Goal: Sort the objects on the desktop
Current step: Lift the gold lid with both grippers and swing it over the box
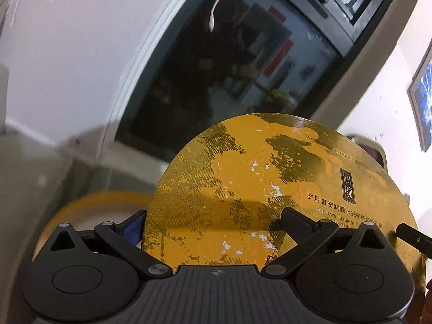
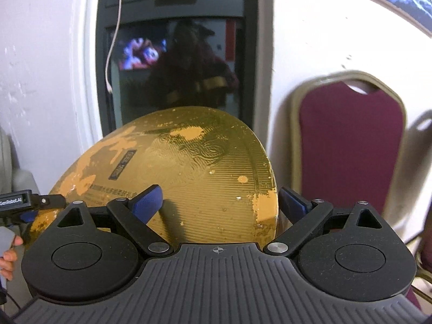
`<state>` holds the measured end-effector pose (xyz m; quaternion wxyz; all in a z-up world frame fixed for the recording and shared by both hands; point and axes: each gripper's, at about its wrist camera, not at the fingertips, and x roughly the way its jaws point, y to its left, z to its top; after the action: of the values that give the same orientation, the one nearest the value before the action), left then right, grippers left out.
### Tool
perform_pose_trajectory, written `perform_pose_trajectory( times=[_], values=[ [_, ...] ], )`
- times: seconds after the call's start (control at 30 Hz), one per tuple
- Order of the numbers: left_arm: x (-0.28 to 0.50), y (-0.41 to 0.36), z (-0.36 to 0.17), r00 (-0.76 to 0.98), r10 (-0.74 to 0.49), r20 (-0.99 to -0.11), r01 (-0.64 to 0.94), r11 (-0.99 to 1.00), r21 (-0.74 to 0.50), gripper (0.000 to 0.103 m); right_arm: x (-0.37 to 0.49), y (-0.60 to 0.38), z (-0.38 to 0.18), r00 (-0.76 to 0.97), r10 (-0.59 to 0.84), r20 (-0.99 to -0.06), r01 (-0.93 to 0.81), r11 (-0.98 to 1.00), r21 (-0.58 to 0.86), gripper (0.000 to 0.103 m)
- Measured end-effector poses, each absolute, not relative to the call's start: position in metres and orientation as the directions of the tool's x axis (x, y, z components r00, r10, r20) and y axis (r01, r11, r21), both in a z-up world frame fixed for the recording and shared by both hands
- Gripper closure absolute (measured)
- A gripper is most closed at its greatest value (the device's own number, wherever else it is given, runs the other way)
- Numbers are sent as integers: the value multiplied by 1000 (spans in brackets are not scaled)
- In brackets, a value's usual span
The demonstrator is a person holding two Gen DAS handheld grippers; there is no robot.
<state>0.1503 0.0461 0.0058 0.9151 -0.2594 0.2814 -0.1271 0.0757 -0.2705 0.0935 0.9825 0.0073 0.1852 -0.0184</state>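
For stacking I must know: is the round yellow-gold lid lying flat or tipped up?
Tipped up: the yellow-gold lid shows its printed face, wall behind it.

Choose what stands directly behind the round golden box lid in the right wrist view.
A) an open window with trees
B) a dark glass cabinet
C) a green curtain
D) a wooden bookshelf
B: above the round golden box lid rises a dark glass cabinet with a white cable hanging on it; a maroon chair stands beside it.
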Motion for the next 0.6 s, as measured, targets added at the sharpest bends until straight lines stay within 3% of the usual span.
perform_pose_trajectory(
  times=[0.4, 0.6],
  values=[
    [77, 21, 2, 721, -396, -568, 51, 849, -527, 1, -8, -289, 83, 858, -85, -507, 105, 994, 10, 8],
    [51, 8, 1, 698, -416, -583, 61, 846, -530, 1, -39, -300, 82, 837, -97, -539, 128, 992, 20, 8]
  ],
)
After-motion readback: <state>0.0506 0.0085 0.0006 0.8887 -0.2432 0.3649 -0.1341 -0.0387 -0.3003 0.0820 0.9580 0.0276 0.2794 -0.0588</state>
